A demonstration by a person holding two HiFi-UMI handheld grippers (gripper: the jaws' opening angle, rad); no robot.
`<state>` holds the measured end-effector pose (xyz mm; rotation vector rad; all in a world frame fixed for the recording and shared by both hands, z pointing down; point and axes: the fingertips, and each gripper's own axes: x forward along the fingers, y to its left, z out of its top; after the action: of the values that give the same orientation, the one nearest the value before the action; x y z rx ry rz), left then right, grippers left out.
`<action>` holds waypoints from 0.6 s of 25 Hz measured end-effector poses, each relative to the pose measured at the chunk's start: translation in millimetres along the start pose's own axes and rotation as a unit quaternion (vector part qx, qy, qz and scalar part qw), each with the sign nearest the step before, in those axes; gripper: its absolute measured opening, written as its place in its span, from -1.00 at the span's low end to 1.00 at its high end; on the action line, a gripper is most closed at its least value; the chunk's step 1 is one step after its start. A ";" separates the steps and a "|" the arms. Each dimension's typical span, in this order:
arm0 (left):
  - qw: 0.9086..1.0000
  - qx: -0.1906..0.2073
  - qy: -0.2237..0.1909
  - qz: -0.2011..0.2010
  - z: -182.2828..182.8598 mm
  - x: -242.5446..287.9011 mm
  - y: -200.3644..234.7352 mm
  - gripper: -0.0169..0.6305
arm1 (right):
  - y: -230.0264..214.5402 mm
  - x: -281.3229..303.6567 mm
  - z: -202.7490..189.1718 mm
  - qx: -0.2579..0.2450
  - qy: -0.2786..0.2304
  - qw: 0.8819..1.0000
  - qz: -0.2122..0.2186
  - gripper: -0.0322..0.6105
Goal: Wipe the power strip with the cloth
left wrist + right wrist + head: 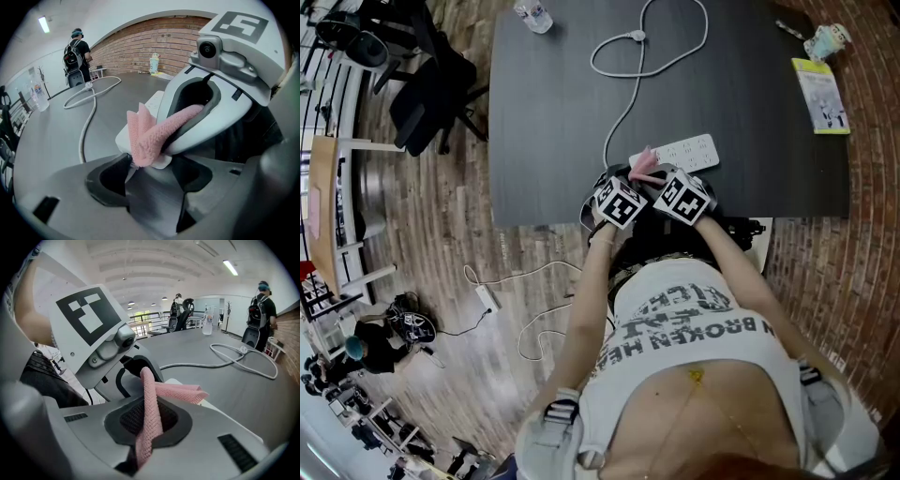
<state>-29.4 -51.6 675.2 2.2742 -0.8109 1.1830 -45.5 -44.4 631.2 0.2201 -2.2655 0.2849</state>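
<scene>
The right gripper view alone shows the right hand-held gripper (149, 426) clamped on the pink knitted cloth (151, 397). The left gripper view shows the left hand-held gripper (152, 177) parted and holding nothing. The white power strip (680, 152) lies just beyond both (near the front edge of the surface (553, 94)). Past the strip there is open room around its looped cord (623, 120).

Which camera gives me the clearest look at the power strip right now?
Head view: the power strip lies whole on the dark table, sockets up, cable looping away. The left gripper view shows only white bits of it behind the pink cloth; the right gripper view shows just a pale edge beyond the cloth.
</scene>
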 end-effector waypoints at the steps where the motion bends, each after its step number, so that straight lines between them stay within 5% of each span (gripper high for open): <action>1: 1.000 0.000 -0.001 0.000 0.1 -0.2 0.0 -0.10 | -0.9 -0.8 -0.6 0.004 0.000 1.000 -0.002 -0.85; 15: 1.000 0.003 -0.002 0.001 -0.4 -0.3 0.7 -0.10 | -23.1 -14.6 -15.3 0.040 -0.011 0.998 -0.044 -0.85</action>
<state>-30.3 -51.7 675.2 2.2806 -0.8119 1.1837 -19.3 -61.5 632.9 0.3660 -2.2611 0.3292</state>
